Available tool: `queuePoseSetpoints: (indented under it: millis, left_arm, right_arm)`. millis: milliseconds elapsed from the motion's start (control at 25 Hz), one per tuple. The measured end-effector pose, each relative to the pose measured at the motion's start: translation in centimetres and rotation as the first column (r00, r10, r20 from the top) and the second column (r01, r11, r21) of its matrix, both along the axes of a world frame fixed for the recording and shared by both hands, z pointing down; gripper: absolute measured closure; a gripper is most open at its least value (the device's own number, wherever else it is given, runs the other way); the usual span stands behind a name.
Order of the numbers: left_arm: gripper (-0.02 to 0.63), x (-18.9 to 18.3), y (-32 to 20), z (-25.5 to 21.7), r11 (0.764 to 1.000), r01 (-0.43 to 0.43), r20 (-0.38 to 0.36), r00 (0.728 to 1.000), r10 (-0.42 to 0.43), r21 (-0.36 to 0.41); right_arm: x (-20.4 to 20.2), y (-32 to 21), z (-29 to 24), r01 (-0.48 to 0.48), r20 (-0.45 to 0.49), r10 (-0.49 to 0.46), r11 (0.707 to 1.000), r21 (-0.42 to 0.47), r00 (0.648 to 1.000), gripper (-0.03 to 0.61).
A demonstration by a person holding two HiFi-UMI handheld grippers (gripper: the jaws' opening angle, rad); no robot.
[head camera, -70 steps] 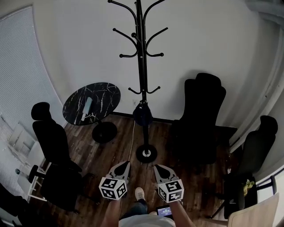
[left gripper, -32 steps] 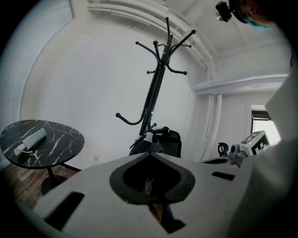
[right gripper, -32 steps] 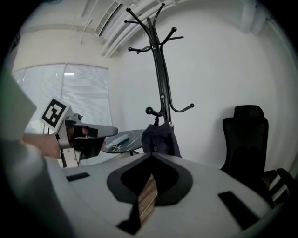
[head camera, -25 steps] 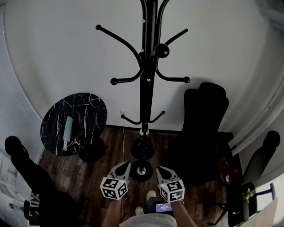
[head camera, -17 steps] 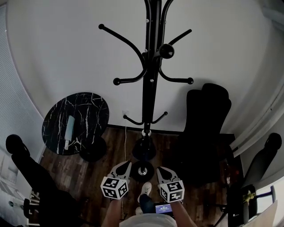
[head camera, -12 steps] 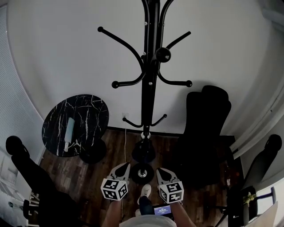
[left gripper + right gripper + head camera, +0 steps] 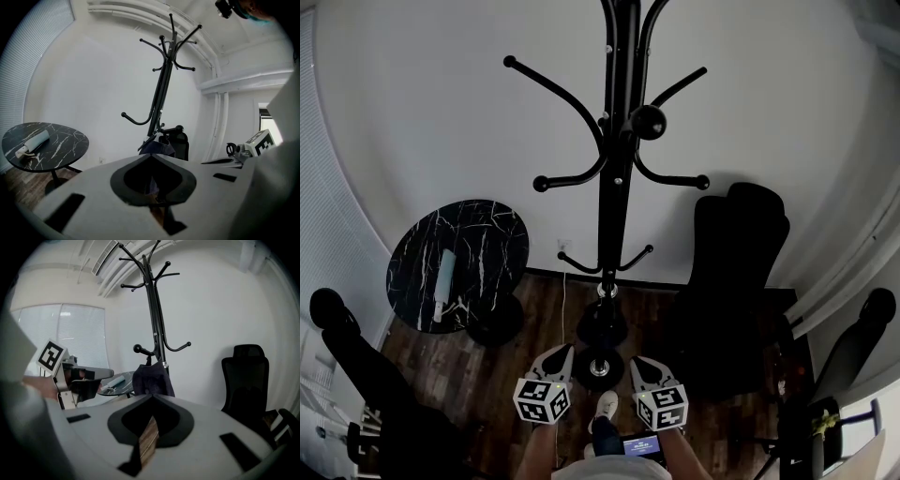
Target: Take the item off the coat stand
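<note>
The fingers of the left gripper (image 7: pixel 150 155) are pressed together, and so are those of the right gripper (image 7: pixel 151 396); neither holds anything. We judge they are shut simply because there is nothing within reach to take yet. In the head view we hold both low and side by side in front of us, tips aimed forward at the stand (image 7: pixel 610 206), which reads as an approach and not a grasp.

Just beyond the tips sits the stand's round base (image 7: pixel 598 367) on the wood floor (image 7: pixel 534 309). Above it hangs the item (image 7: pixel 152 379), a dark cloth thing, bag or garment, we cannot tell which. It hangs from one of the low hooks, close against the pole, well apart from both grippers. The upper hooks are bare. Because the item hangs low, we expect no high reach. The hook turns up at its end, so the item probably has to be lifted before it comes away. At least one gripper must open first.

To the left of the stand is a round marble table (image 7: pixel 492 234) with a pale rolled object (image 7: pixel 443 279) lying on it. To the right stands a black chair (image 7: pixel 733 272), near the stand but not touching it. A plain white wall (image 7: pixel 441 112) closes the scene behind.
</note>
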State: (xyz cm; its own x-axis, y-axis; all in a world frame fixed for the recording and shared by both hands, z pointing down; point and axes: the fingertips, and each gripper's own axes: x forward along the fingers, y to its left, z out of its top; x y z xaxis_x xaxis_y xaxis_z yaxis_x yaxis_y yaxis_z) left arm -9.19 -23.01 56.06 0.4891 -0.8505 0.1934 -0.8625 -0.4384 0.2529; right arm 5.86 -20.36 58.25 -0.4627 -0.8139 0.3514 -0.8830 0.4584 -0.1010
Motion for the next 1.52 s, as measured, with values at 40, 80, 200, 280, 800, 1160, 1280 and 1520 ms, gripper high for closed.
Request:
queuePoseSetpoints:
  millis: [40,80,200,280,800,1160,1280,1520]
  left_arm:
    - [0.594,-0.2,-0.2,0.1,1.0,0.007,0.002,1.0,-0.007,-0.002]
    - [0.594,-0.3,-0.3,0.2,1.0,0.01,0.003,1.0,-0.01,-0.004]
    - [0.594,-0.2,-0.9,0.6,1.0,0.009,0.003,1.0,-0.009,-0.016]
    - [0.592,-0.1,-1.3,0.8,1.0,0.007,0.003,1.0,-0.007,-0.02]
    - [0.592,-0.4,-3.2,3.3,0.997,0.005,0.01,1.0,-0.004,-0.072]
    - [0.55,-0.4,-4.8,4.8,0.99,-0.037,-0.001,0.999,0.037,-0.137]
    - [0.517,-0.1,-5.3,5.3,0.986,-0.057,0.004,0.998,0.058,-0.156]
    - [0.502,0.9,-6.1,6.1,0.981,-0.084,0.021,0.996,0.089,-0.172]
  right_arm:
    - [0.1,-0.1,0.1,-0.005,0.003,0.005,1.0,-0.004,1.0,0.566]
    - [0.3,-0.3,0.3,-0.012,0.006,0.012,1.0,-0.009,1.0,0.566]
    - [0.7,-0.9,0.7,-0.029,0.001,0.029,0.999,-0.029,1.0,0.566]
    - [0.9,-1.2,1.0,-0.034,-0.001,0.034,0.999,-0.04,0.999,0.566]
    - [0.8,-3.5,2.7,-0.047,-0.009,0.047,0.995,-0.083,0.999,0.566]
    - [-0.1,-5.1,3.1,-0.023,-0.031,0.02,0.995,-0.093,0.999,0.541]
    - [-0.2,-5.8,3.3,-0.023,-0.038,0.02,0.995,-0.094,0.999,0.52]
    - [-0.2,-7.0,3.5,-0.031,-0.046,0.027,0.995,-0.093,0.999,0.492]
